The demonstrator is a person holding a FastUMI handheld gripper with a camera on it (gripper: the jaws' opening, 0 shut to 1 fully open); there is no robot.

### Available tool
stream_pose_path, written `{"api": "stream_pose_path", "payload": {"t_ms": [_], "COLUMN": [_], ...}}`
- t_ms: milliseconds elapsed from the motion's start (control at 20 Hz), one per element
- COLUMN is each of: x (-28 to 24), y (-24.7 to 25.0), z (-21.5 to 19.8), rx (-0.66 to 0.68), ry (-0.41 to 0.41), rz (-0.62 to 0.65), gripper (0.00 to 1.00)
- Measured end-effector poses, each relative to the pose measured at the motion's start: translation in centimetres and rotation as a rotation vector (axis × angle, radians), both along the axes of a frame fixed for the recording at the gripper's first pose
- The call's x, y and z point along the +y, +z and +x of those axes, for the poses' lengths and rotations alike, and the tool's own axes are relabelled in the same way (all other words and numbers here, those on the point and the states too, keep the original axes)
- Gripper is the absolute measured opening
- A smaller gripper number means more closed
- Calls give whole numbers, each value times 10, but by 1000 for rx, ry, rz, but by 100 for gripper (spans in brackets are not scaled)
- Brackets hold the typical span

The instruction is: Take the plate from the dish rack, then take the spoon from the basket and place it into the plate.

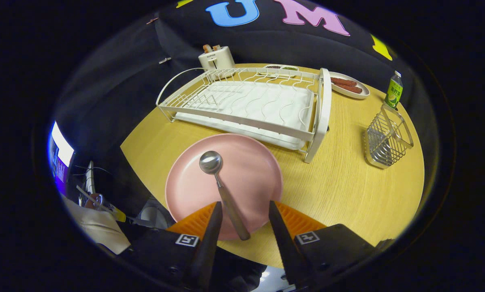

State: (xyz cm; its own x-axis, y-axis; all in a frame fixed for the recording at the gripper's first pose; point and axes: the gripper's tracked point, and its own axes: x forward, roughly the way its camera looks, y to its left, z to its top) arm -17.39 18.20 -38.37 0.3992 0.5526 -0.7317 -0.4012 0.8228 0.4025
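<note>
Here the gripper [244, 209] is hovering with its two fingers spread apart, gripping nothing. Between them one spoon [222, 190] is lying in the one pink plate [258, 170], its bowl pointing away and its handle end jutting over the near rim. Beyond the plate one white dish rack [246, 101] is standing on the table [347, 182], and one wire basket [387, 142] is sitting off to its right.

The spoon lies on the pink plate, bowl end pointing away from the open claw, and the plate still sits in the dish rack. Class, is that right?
Not quite. The gripper view shows the pink plate resting on the wooden table in front of the dish rack, not in it. The spoon and open claw are as stated.
</note>
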Motion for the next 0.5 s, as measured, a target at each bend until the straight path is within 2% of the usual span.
{"api": "stream_pose_path", "payload": {"t_ms": [50,100,250,500], "x": [-2,-4,-10,-27], "y": [3,6,27,88], "z": [3,5,18,58], "rx": [0,-8,-56,-170], "ry": [-9,-18,-53,-143], "rz": [-3,-7,-18,-31], "gripper": [87,93,99,99]}}
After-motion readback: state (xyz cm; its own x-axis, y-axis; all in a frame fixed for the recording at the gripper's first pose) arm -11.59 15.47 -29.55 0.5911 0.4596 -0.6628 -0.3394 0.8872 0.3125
